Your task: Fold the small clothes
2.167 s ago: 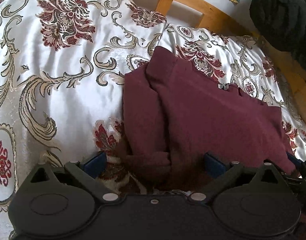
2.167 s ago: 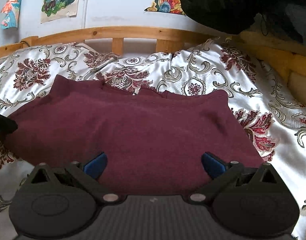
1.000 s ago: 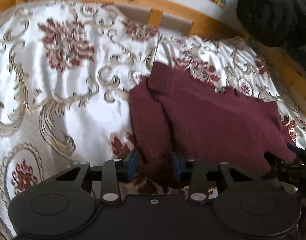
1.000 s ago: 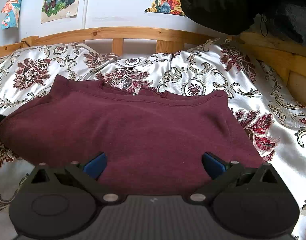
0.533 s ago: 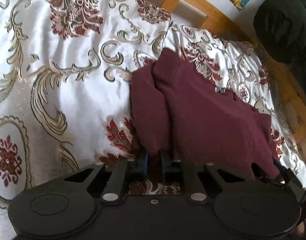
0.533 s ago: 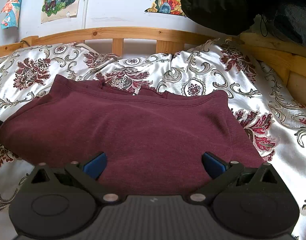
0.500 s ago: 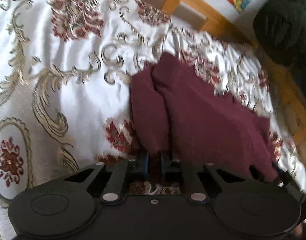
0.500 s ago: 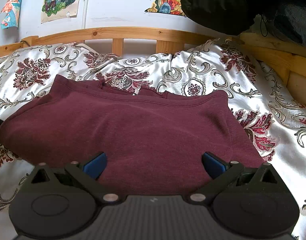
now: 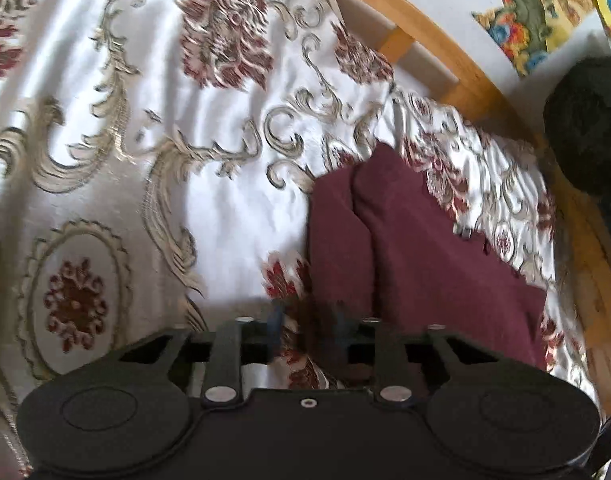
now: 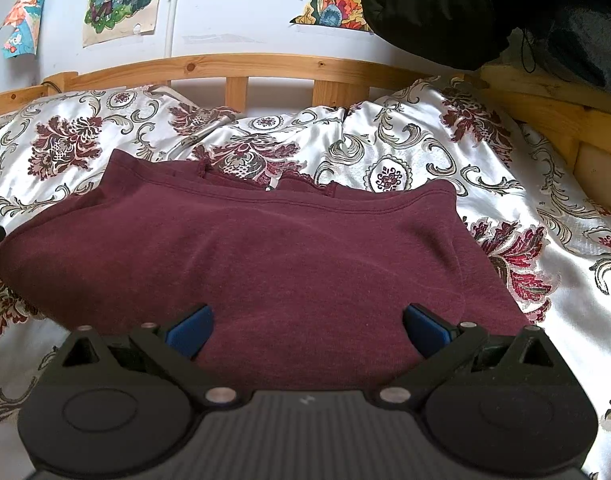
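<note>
A folded maroon garment (image 9: 425,264) lies flat on the floral bedspread (image 9: 125,160). My left gripper (image 9: 307,322) sits at the garment's near left corner. Its jaws are opening, and the dark cloth edge lies loose between the blue fingers with a gap to each pad. In the right wrist view the same garment (image 10: 285,256) spreads across the middle, its hem toward the headboard. My right gripper (image 10: 307,332) stands wide open over the garment's near edge, and its blue pads (image 10: 189,332) grip nothing.
A wooden bed rail (image 10: 265,66) runs along the far side and continues down the right. Bulky black clothing (image 10: 465,8) hangs at the upper right. Posters (image 10: 121,0) are on the wall. White bedspread stretches out left of the garment.
The left gripper pinched the garment's left corner half a second ago and has since parted its jaws while rolling. The garment's left edge shifted slightly. The right gripper has not moved.
</note>
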Tool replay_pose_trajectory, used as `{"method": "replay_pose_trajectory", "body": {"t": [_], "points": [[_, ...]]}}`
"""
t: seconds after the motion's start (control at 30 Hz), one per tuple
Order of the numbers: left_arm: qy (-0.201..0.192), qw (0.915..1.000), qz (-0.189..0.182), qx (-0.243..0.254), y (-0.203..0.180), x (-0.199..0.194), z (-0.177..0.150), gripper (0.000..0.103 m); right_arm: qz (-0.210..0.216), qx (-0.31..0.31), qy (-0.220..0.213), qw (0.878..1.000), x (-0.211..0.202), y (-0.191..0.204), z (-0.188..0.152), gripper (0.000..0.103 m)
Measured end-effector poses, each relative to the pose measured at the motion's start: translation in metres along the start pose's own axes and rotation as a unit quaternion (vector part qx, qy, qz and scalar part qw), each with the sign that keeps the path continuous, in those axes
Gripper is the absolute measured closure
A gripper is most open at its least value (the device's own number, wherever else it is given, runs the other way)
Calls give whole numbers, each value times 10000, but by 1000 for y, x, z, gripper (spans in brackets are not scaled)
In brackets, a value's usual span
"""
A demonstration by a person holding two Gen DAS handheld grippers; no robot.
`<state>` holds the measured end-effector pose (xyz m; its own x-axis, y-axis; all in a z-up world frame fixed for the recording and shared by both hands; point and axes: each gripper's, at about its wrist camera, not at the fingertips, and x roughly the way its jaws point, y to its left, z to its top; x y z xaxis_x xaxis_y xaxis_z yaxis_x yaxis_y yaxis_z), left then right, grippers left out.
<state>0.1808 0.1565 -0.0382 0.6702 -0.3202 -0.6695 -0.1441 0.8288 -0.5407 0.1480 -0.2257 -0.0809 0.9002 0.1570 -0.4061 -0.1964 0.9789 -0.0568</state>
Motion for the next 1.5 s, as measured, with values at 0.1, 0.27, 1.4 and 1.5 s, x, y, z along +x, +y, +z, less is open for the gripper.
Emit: {"method": "replay_pose_trajectory", "body": {"t": [0.1, 0.27, 1.4, 1.5], "points": [[-103, 9998, -187, 1, -1, -2, -1, 21, -11, -14, 2, 10000, 1, 0, 0, 0], [170, 9978, -381, 523, -25, 21, -7, 12, -12, -13, -1, 10000, 1, 0, 1, 0], [-23, 9834, 166, 1805, -131, 13, -6, 84, 295, -2, 261, 9992, -5, -12, 18, 0], [-97, 9766, -90, 2148, -170, 8, 0, 84, 342, -132, 310, 9988, -15, -29, 35, 0]]}}
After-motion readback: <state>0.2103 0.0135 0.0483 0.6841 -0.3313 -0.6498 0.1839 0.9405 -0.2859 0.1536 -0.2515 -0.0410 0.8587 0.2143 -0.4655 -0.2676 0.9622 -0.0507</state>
